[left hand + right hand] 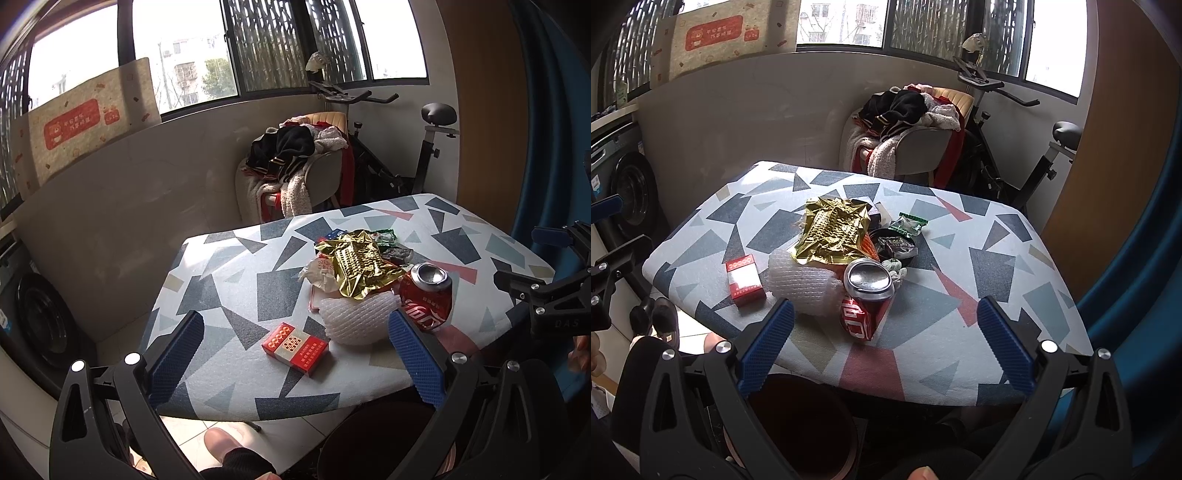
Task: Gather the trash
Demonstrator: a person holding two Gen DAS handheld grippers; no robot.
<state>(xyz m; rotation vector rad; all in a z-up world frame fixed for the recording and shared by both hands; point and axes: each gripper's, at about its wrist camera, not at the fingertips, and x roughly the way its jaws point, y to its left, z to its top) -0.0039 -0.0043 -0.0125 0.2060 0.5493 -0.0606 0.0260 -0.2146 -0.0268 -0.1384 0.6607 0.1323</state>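
On the patterned table by the window, piled trash; both grippers' jaws released.

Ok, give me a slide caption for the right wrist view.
Open right tool poised above a crushed red soda can, beside white foam netting, a gold foil wrapper and a red cigarette pack.

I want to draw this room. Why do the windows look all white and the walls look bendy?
Left wrist view: daylight overexposes the window, and the fisheye lens curves the wall's edges. Right wrist view: same bending, plus glare on the red packet and the can top.
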